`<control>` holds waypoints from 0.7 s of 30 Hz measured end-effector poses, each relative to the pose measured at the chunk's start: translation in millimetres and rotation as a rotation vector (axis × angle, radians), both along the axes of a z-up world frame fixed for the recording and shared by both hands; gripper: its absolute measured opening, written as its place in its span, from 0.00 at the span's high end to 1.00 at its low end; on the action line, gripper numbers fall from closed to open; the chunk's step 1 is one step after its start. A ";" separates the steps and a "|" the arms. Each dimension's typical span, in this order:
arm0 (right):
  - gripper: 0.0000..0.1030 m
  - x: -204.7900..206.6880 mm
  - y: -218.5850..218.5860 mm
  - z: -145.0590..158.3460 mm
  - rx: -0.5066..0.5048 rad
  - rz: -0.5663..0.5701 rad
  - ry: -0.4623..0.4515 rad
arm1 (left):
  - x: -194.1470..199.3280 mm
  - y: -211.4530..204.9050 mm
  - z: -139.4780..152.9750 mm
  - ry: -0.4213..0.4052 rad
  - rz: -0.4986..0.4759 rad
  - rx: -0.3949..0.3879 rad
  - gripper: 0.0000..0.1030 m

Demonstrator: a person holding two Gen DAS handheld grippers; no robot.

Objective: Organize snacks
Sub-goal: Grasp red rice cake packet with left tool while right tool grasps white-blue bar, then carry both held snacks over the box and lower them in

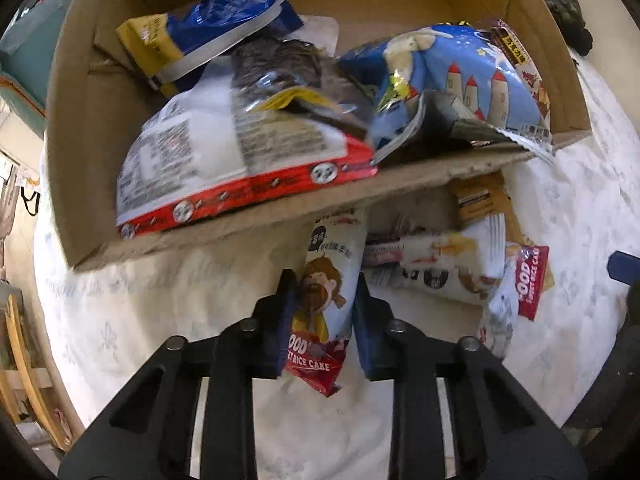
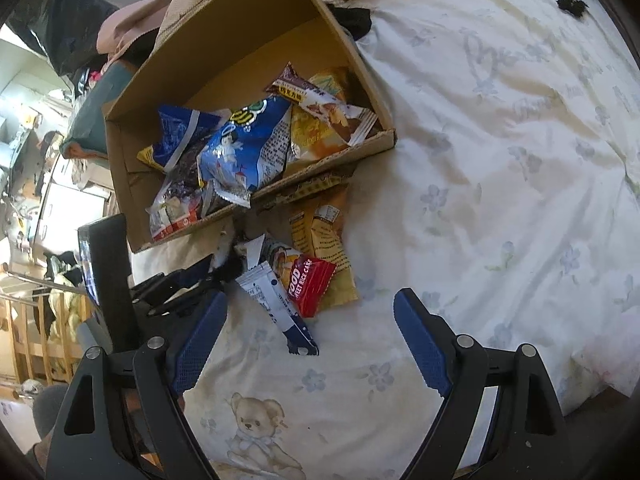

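So there's a bed (image 2: 500,152) with a pale flowery sheet and a teddy bear print (image 2: 256,436) near the bottom edge of the right wrist view. On it sits an open cardboard box (image 1: 76,128), already holding a bunch of snack bags: a big white one with a red edge (image 1: 224,168), a light blue castle bag (image 1: 476,80), a dark blue and yellow one (image 1: 208,36). Just outside the box's front wall there's a little pile of loose packets (image 2: 312,264) on the sheet, orange pouch (image 2: 324,228) included.

The left gripper (image 1: 322,312) has its jaws clamped narrow on a rice cake packet (image 1: 324,308), right beside the box wall and touching the pile. The right gripper (image 2: 310,344) hangs over the sheet just short of the pile, jaws wide with nothing gripped.
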State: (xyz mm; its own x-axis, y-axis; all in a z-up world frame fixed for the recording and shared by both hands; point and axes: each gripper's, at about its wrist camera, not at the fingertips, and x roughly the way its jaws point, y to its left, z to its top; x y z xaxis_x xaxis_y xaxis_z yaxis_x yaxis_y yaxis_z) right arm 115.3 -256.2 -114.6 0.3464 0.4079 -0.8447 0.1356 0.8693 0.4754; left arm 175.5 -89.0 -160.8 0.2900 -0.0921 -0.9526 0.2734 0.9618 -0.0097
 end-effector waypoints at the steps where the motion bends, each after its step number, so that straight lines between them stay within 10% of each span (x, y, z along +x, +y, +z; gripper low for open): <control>1: 0.15 0.6 1.5 -1.0 -0.004 0.004 0.005 | -2.5 3.9 2.2 -0.001 0.006 -0.002 0.86; 10: 0.23 4.9 30.2 -22.8 -0.050 0.099 0.091 | -57.9 40.5 37.7 0.105 0.194 -0.162 0.88; 21: 0.45 15.9 65.0 -61.4 -0.099 0.140 0.160 | -98.6 84.1 88.4 -0.031 0.267 -0.159 0.88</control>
